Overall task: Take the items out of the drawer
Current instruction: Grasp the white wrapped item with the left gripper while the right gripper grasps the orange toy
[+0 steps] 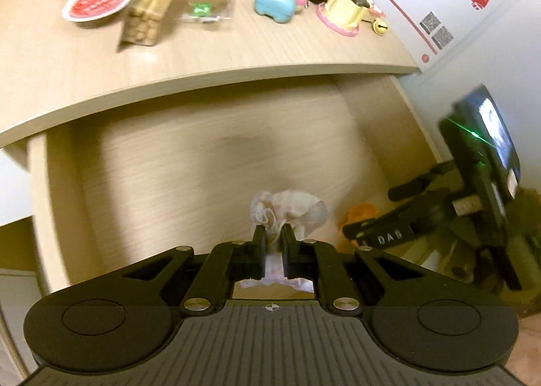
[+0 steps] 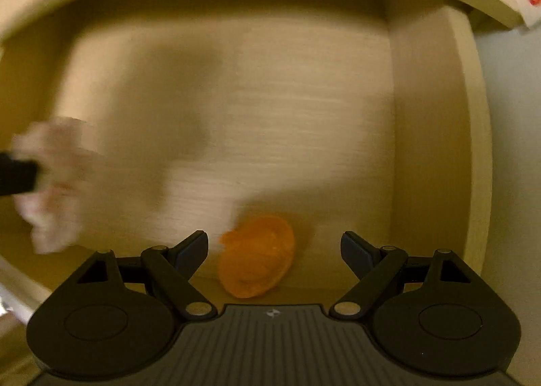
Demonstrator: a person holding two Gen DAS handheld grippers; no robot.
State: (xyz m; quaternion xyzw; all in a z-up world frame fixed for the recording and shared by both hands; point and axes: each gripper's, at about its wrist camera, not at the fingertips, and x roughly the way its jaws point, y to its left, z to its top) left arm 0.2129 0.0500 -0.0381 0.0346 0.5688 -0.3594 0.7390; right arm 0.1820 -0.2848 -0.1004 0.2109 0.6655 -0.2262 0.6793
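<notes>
Open drawer (image 1: 162, 162) under desk edge (image 1: 203, 81), floor mostly bare. Left tongs (image 1: 273, 244) pinch a white drawstring pouch (image 1: 290, 206). Right tongs (image 2: 274, 250) spread wide around an orange toy (image 2: 257, 257); drawer wall (image 2: 426, 149) close on their right.

Gripper status, both units inside the drawer (image 1: 50, 183)

Left gripper (image 1: 273, 233): fingers closed together, clamping the cloth pouch (image 1: 290, 206). Right gripper (image 2: 274, 247): fingers spread wide, low over the drawer's near right corner.
</notes>
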